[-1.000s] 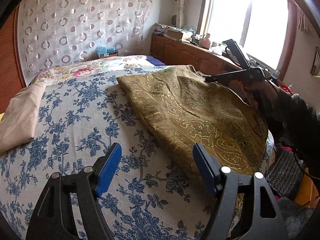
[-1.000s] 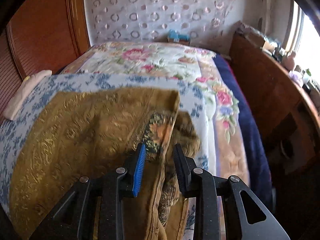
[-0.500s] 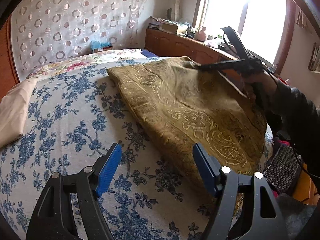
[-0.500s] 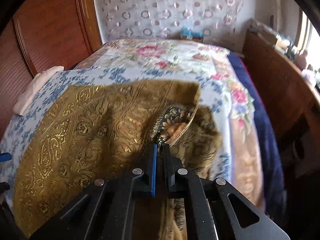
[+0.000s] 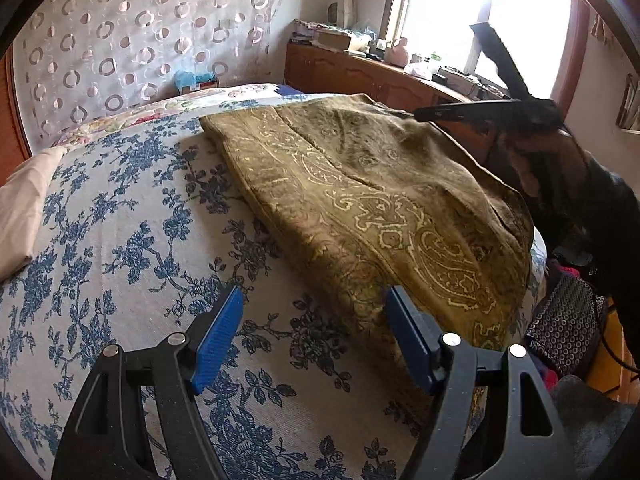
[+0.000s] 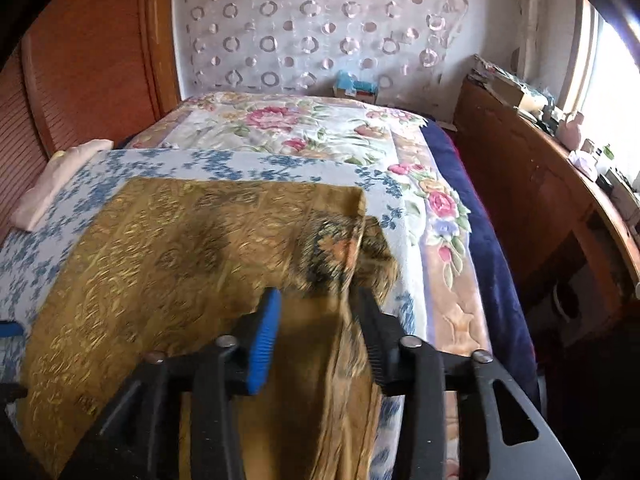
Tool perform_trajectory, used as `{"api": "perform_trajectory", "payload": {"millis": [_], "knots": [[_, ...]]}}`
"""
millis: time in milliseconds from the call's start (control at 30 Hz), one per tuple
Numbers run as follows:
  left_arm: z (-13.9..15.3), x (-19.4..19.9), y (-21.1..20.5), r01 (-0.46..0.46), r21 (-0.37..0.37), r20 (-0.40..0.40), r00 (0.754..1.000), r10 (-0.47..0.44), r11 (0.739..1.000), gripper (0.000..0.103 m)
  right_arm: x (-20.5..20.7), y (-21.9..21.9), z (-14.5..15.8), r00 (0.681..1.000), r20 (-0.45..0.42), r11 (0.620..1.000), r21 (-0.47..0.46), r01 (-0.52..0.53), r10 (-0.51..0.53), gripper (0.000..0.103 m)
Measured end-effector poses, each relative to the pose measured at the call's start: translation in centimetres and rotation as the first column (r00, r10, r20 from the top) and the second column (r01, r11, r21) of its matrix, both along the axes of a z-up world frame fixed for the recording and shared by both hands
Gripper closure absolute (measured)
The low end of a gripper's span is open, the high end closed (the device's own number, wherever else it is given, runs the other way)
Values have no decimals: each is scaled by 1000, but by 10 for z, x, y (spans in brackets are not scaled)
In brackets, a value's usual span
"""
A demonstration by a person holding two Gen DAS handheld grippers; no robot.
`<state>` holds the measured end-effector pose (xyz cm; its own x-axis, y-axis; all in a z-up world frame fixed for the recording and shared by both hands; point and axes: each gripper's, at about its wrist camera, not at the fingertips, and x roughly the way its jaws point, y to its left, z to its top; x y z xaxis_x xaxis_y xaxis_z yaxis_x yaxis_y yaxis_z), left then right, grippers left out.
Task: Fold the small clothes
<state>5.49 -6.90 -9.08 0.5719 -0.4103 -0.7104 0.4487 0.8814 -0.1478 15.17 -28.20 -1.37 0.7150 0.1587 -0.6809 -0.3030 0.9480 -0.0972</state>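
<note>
My left gripper (image 5: 314, 338) hung wide and empty over the bed's (image 5: 120, 240) near edge. My right gripper (image 6: 316, 328) had just been opening, cloth (image 6: 180, 248) between its jaws, ungripped. Soft, limp; I'd pinch corners.

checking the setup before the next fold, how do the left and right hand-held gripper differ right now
The left hand-held gripper stands wide open over the blue-flowered sheet, nothing between its pads. The right hand-held gripper is narrower, its jaws have just been opening, with the olive cloth between them, pads apart from it. Both have blue pads.
</note>
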Motion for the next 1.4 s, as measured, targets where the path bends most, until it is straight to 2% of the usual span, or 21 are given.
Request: {"api": "perform_trajectory", "payload": {"millis": [67, 200, 367, 533, 700, 833, 900, 967, 1067, 1200, 1300, 1400], "knots": [[0, -1, -1, 1, -1, -2, 1000, -1, 1000, 29, -16, -3, 0, 999, -10, 999, 36, -31, 32, 58], [0, -8, -2, 15, -15, 5, 1000, -14, 1000, 29, -51, -4, -3, 998, 5, 997, 51, -64, 64, 58], [-1, -14, -4, 40, -34, -17, 999, -40, 999, 48, -89, -5, -17, 995, -9, 993, 71, -94, 95, 58], [-3, -19, -11, 84, -43, -49, 995, -86, 996, 52, -110, -5, -27, 994, -26, 993, 64, -104, 106, 58], [-4, -23, -15, 116, -55, -75, 990, -120, 992, 64, -118, -6, -28, 992, -34, 989, 97, -114, 118, 57], [-3, -23, -15, 131, -64, -99, 986, -137, 989, 66, -125, -6, -24, 992, -24, 987, 98, -125, 127, 57], [-3, -25, -15, 141, -62, -106, 983, -147, 988, 73, -125, -3, -25, 991, -21, 987, 96, -126, 129, 56], [-3, -28, -18, 156, -66, -112, 980, -163, 985, 91, -126, 1, -27, 991, -19, 988, 90, -129, 131, 56], [6, -30, -22, 168, -69, -76, 982, -173, 983, 100, -129, 4, -28, 991, -19, 987, 92, -134, 136, 56], [33, -23, -24, 159, -99, -22, 987, -162, 982, 100, -133, 7, -25, 990, -12, 985, 101, -139, 141, 56], [55, -10, -29, 149, -90, 40, 989, -146, 985, 101, -140, 10, -18, 987, 5, 982, 106, -158, 158, 55], [72, 10, -34, 141, -109, 62, 989, -134, 984, 101, -148, 13, -9, 984, 29, 978, 109, -177, 174, 52]]}}
